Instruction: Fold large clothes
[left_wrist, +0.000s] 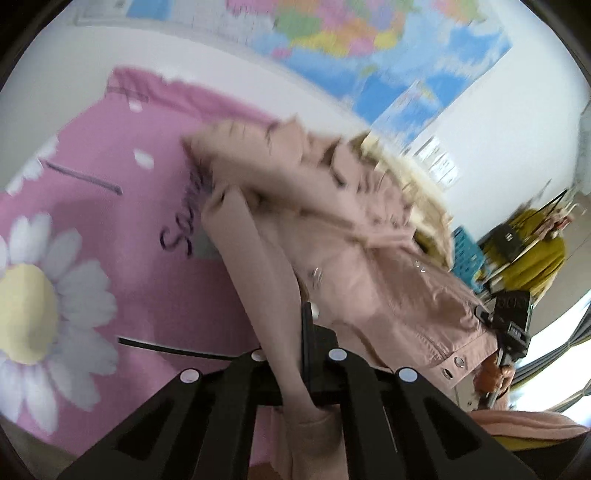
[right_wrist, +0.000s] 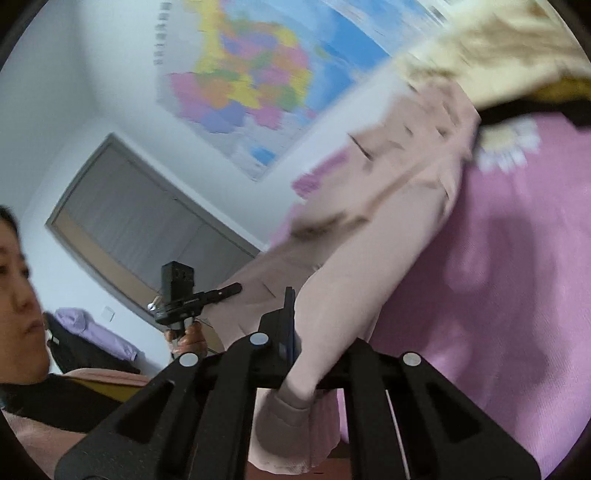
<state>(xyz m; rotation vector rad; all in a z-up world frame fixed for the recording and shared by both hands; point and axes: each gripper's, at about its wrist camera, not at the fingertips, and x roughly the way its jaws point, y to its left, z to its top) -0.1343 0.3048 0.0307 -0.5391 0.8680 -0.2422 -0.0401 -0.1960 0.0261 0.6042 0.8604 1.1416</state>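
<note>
Left gripper (left_wrist: 295, 354): my jaws clamp one sleeve of the pale pink fleece-lined jacket (left_wrist: 354, 258).
Right gripper (right_wrist: 295, 354): jaws clamp its other sleeve.
Jacket: hangs over the pink daisy-print bedsheet (left_wrist: 110, 221).

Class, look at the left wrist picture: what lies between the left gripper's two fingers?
In the left wrist view, a sleeve of the pale pink jacket runs between the fingers of the left gripper, which is shut on it. The jacket hangs over the pink daisy bedspread.
</note>
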